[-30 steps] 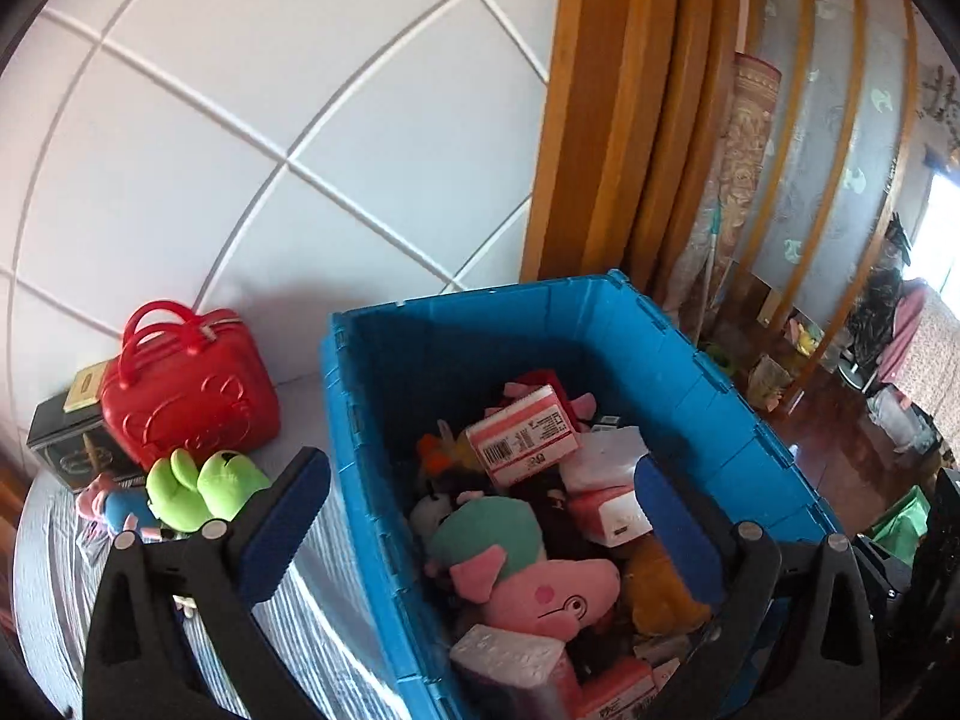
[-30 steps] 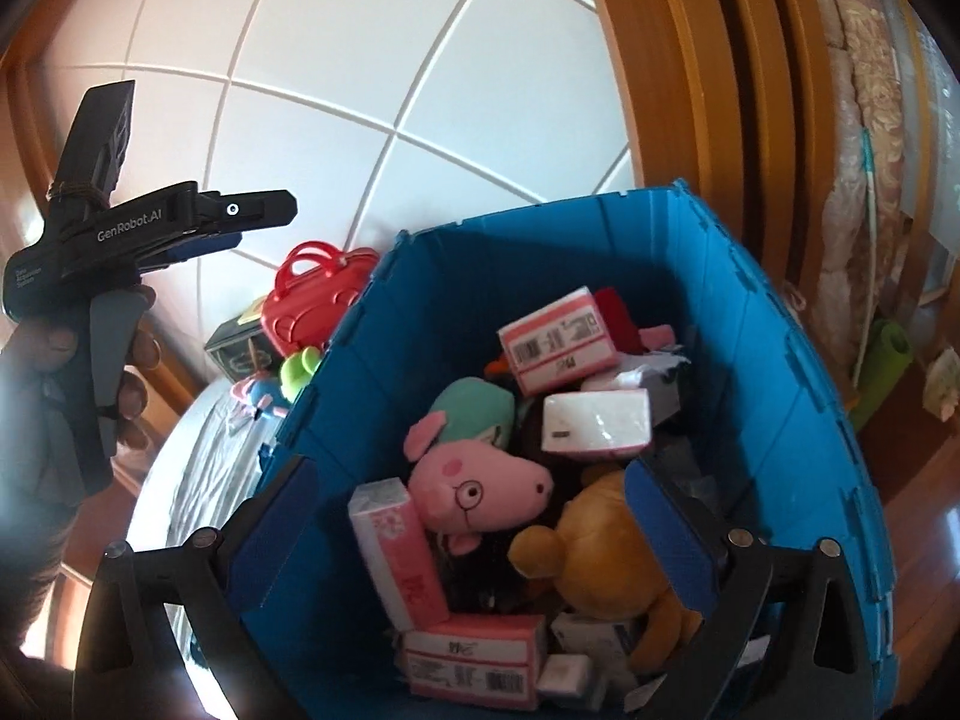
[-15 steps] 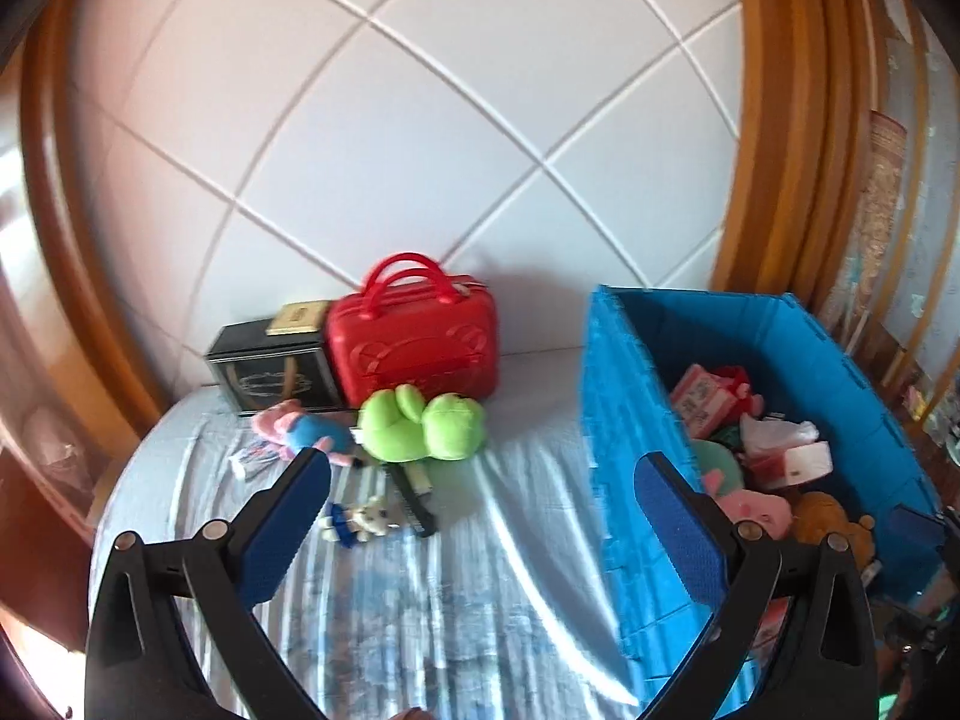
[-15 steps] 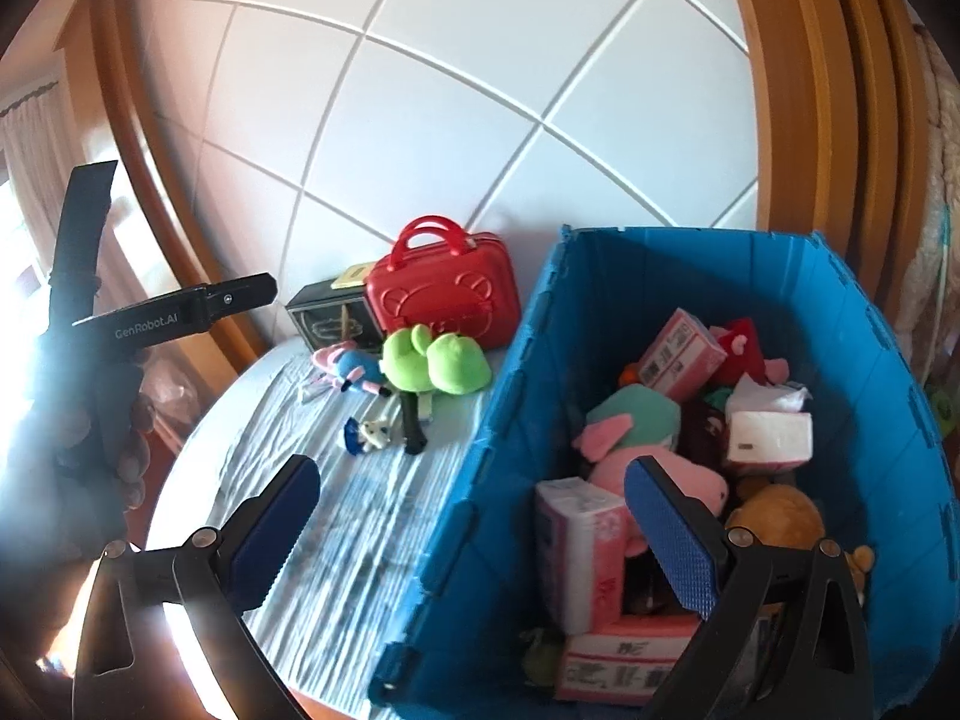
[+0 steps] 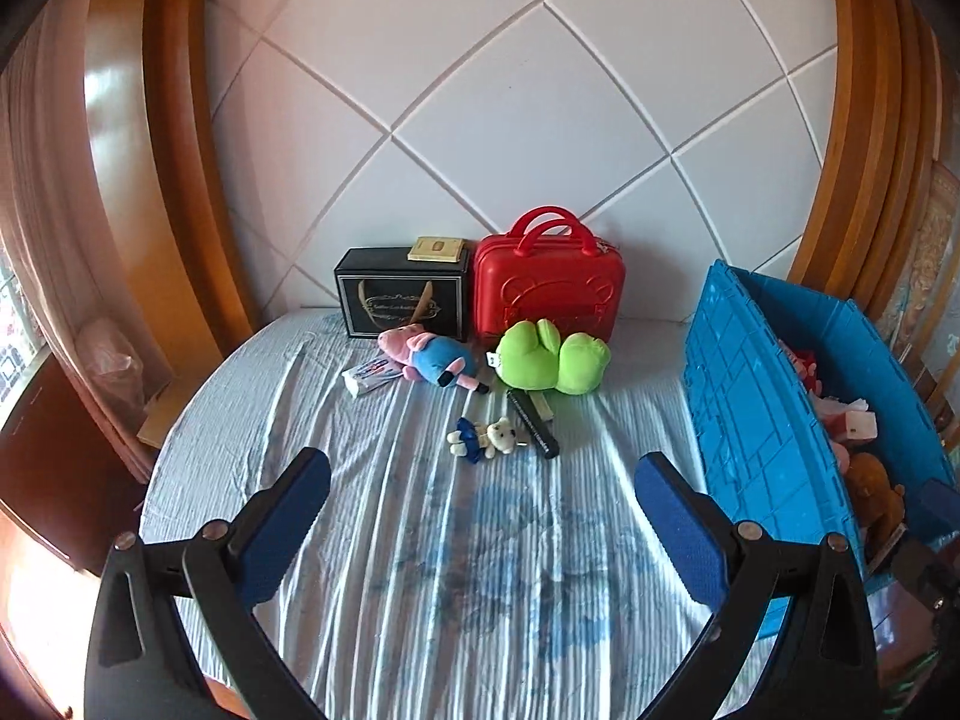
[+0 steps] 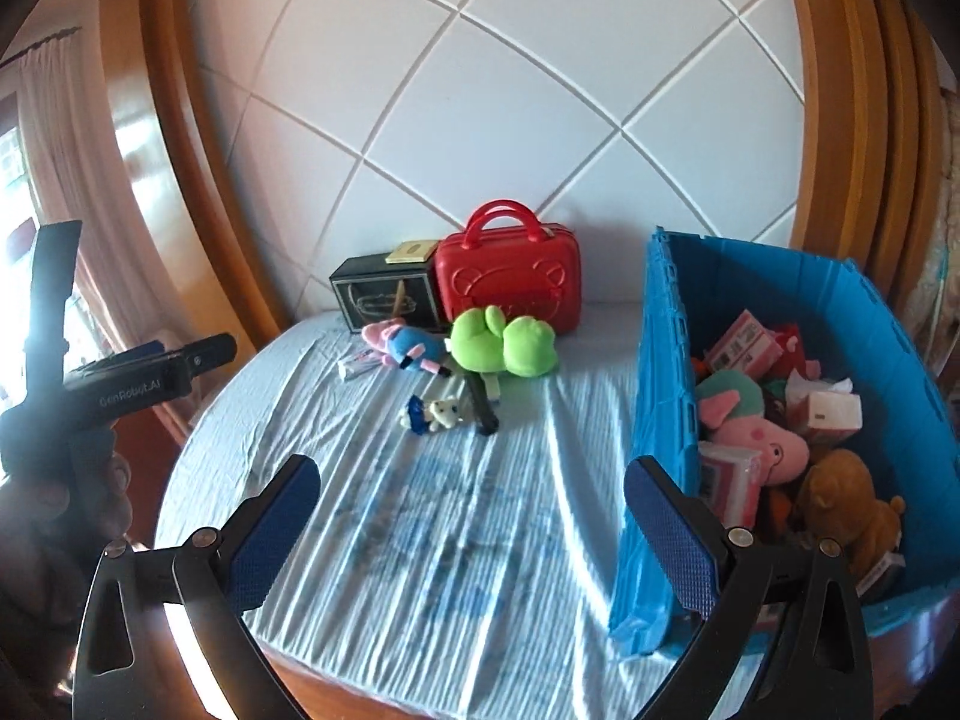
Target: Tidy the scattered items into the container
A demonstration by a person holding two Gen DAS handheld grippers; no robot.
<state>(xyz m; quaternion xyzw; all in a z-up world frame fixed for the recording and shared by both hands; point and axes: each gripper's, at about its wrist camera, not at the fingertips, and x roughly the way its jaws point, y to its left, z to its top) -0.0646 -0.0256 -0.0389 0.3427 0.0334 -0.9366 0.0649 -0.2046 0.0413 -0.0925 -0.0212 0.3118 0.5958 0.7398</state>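
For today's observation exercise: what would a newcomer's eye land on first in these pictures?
Probably the bright red case, upright against the white wall behind the bed, with the lime green plush lying just before it. Next, the big blue crate at the right, heaped with toys. Both grippers hang open and empty.

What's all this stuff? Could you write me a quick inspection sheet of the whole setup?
Surface: bed sheet, pale blue, wrinkled.
Job's things: blue crate, part filled with plush toys and boxes; outside it green frog plush, pig plush, small bear, tube, black stick.
Clutter: red case, black box.
Grippers: left gripper and right gripper open, empty.
Cables: nothing seen.
Surroundings: white quilted headboard, wooden frame.
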